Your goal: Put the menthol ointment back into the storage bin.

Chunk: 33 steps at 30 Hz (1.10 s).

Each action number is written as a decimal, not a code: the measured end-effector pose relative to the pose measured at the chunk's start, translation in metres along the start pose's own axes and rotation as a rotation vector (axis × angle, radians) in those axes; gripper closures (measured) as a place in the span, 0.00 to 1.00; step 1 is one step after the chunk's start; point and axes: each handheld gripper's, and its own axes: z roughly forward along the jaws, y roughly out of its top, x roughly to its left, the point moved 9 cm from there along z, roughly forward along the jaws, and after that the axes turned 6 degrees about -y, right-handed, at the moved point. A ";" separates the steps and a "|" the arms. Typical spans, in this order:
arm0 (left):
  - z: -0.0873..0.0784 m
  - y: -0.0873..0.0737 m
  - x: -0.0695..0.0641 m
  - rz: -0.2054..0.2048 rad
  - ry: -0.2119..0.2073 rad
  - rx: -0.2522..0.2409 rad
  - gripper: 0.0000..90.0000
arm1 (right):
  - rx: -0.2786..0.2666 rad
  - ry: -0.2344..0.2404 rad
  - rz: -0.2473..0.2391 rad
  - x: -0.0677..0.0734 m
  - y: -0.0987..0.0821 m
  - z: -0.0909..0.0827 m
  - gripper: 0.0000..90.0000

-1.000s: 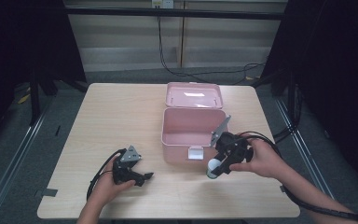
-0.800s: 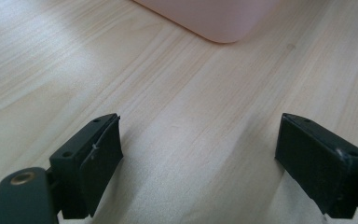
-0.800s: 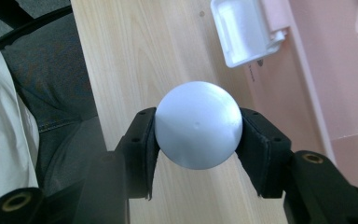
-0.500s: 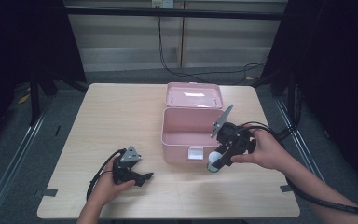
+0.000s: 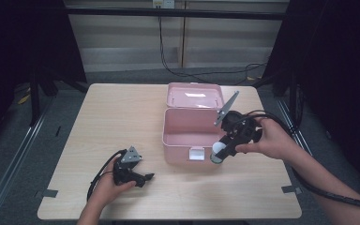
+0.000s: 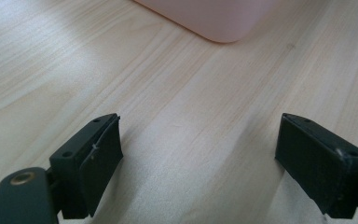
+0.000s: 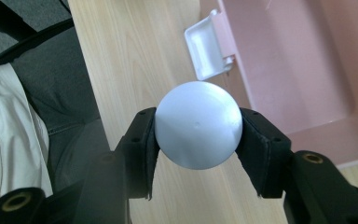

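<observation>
Jaws of the right gripper [image 7: 198,135] clamped a white ball [image 7: 198,125] at the pink box's [image 5: 187,129] five o'clock corner; the left gripper's [image 6: 200,158] jaws stood apart.

The high view looks forward and down from above the near edge of the table [image 5: 122,117], taking in all four corners. Each gripper view rides low and close over the tabletop, and both share with it the pink box [image 5: 192,133] near the table's middle.
</observation>
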 end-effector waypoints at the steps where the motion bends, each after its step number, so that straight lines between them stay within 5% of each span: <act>1: 0.000 0.000 0.000 0.000 0.000 0.000 0.15 | -0.006 -0.005 -0.001 -0.001 0.002 -0.002 0.56; 10: 0.000 0.000 0.000 -0.001 0.000 0.000 0.15 | -0.026 -0.019 0.026 -0.013 0.014 -0.017 0.56; 21: 0.000 0.000 0.000 0.000 -0.003 0.001 0.15 | -0.021 -0.036 0.031 -0.023 0.035 -0.014 0.56; 33: 0.000 0.000 0.000 -0.001 -0.004 0.000 0.15 | -0.020 -0.088 0.122 -0.051 0.049 -0.005 0.56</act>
